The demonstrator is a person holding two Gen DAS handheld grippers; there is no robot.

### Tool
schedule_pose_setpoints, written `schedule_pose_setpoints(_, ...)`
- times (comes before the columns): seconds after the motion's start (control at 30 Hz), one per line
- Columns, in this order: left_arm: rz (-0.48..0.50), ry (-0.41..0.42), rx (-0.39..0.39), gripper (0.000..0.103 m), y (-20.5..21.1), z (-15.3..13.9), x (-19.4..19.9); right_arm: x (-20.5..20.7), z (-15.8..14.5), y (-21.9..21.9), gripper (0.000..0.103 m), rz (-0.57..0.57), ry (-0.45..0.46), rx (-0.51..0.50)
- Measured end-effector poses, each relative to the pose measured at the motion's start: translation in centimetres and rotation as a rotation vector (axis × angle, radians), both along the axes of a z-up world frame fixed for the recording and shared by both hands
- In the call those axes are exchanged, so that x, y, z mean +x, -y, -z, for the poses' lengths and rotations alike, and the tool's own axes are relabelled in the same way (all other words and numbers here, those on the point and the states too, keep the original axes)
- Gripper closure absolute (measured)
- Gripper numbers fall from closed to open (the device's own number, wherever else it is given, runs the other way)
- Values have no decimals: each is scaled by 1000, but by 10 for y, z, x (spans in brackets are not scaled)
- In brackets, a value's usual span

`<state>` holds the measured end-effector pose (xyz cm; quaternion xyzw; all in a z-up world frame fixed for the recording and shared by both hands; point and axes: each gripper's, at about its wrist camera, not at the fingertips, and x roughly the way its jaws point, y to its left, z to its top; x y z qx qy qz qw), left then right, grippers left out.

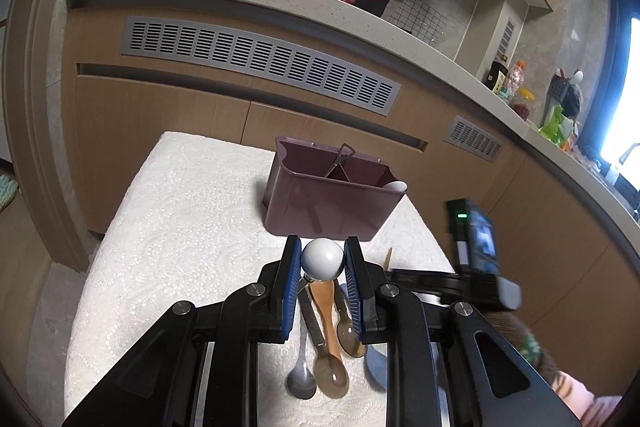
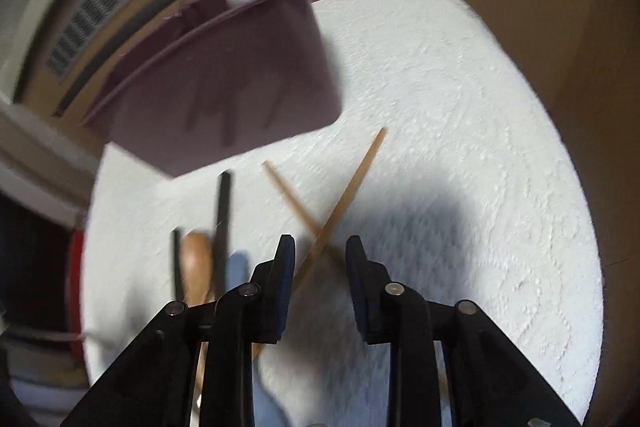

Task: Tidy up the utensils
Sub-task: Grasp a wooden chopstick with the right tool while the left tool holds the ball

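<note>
The left gripper [image 1: 322, 259] pinches a white ball-ended utensil [image 1: 322, 259], lifted clear for sorting into the purple utensil holder [image 1: 328, 205] at 12 o'clock. The right gripper [image 2: 320, 251] hangs spread above crossed wooden chopsticks [image 2: 348, 187], probably choosing one; blur hides details.
</note>
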<state>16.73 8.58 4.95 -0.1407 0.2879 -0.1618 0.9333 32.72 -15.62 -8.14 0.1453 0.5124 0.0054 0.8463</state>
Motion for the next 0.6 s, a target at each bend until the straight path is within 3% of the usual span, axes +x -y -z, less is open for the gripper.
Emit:
schedule_pose_setpoints(0.03,0,-1,-4,80,-1,0,0,4,4,-3,75,-6,-8,-11)
schedule_pose_setpoints(0.1,-1,-5,-13,80,-3,1,2,10,5,-15,60,-13,29,-68)
schedule_pose_setpoints(0.17,0,-12,-18,80,-3,3,3,15,6,-27,56,-29,51,-120)
schedule_pose_setpoints(0.23,5,-17,-15,80,-3,4,4,16,8,-38,71,-54,76,-199)
schedule_pose_setpoints(0.27,5,-19,-15,80,-3,4,3,13,7,-41,89,-85,92,-224)
schedule_pose_setpoints(0.3,6,-21,-16,80,-3,4,3,9,7,-41,92,-116,95,-215)
schedule_pose_setpoints(0.37,10,-24,-19,80,-3,4,3,-5,2,-31,98,-142,116,-171)
schedule_pose_setpoints(0.6,28,-34,-26,80,7,4,4,-81,-51,0,98,-213,317,-142)
